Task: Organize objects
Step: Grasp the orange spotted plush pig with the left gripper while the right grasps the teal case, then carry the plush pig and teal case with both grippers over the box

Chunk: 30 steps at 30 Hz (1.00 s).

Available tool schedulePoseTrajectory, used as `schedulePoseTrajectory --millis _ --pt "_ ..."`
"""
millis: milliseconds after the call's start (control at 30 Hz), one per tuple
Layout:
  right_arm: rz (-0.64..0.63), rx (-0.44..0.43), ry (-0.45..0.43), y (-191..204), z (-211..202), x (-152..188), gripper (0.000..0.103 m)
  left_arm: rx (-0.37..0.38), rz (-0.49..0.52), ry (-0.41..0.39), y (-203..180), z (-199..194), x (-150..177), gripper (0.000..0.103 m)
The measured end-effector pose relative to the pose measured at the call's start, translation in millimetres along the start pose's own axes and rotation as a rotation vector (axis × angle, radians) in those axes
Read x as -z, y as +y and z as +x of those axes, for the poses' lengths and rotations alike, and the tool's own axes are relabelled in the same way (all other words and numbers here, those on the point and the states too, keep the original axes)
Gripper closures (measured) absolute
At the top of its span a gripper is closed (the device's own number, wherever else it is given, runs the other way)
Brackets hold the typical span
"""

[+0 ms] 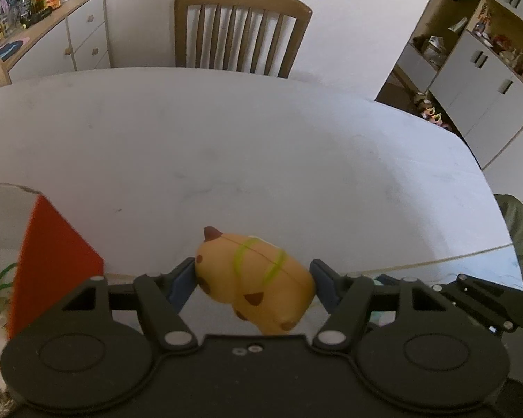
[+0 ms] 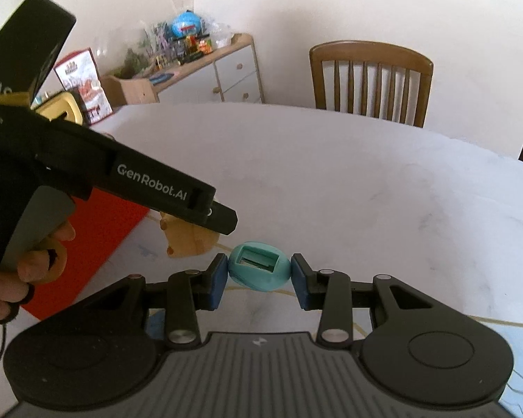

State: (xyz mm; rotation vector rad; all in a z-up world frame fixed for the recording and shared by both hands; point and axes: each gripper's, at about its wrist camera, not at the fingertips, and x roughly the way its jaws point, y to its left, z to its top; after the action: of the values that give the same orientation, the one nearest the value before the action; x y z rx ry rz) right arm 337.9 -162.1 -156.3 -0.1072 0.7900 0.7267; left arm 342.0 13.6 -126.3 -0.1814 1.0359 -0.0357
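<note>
Left gripper (image 1: pixel 252 277) clamped on a yellow squishy toy (image 1: pixel 258 278), blue pads pressed against both ends, held up off the white table (image 1: pixel 261 146). Just left of it, a red box (image 1: pixel 52 261) with an open top edge. Right gripper (image 2: pixel 258 275) closed on a small teal piece (image 2: pixel 259 271), egg-shaped with a rectangular recess on its upper face, also lifted above the tabletop. In the right wrist view, hand (image 2: pixel 24 264) wrapped round the left tool's trigger, toy hanging partly hidden under its black nose, red box beneath and behind.

Likely risks: toy soft and rounded, gripped near the ends, so probably apt to squeeze out or swivel if the pinch eases or the tool tilts hard. Teal piece smooth and curved, caught on narrow contact, so could pop free sideways under a jolt. Both tools close together, so a clash between them seems possible on a hurried swing toward the box.

Toy's look: plump, banana-yellow, dark brown spots, a brown tip at the far end, two thin green bands round the middle, a fine seam along its length. Glossy, slightly dented at the pads.
</note>
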Motion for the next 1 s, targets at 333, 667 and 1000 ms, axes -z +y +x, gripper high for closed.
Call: schedulePoseTrajectory --millis 333,667,1000 --pt "0.009 -0.002 -0.054 25.7 -59.1 -5.2 0.064 0.038 0.041 -0.037 -3.7 -58.2 13.4 0.034" --pt "0.003 -0.015 -0.071 71.5 -94.1 -14.3 0.064 0.048 0.038 -0.098 12.8 -116.5 34.7 0.034" --pt "-0.041 -0.031 -0.091 119.3 -115.3 -20.2 0.064 0.023 0.006 -0.181 53.9 -160.5 56.9 0.034"
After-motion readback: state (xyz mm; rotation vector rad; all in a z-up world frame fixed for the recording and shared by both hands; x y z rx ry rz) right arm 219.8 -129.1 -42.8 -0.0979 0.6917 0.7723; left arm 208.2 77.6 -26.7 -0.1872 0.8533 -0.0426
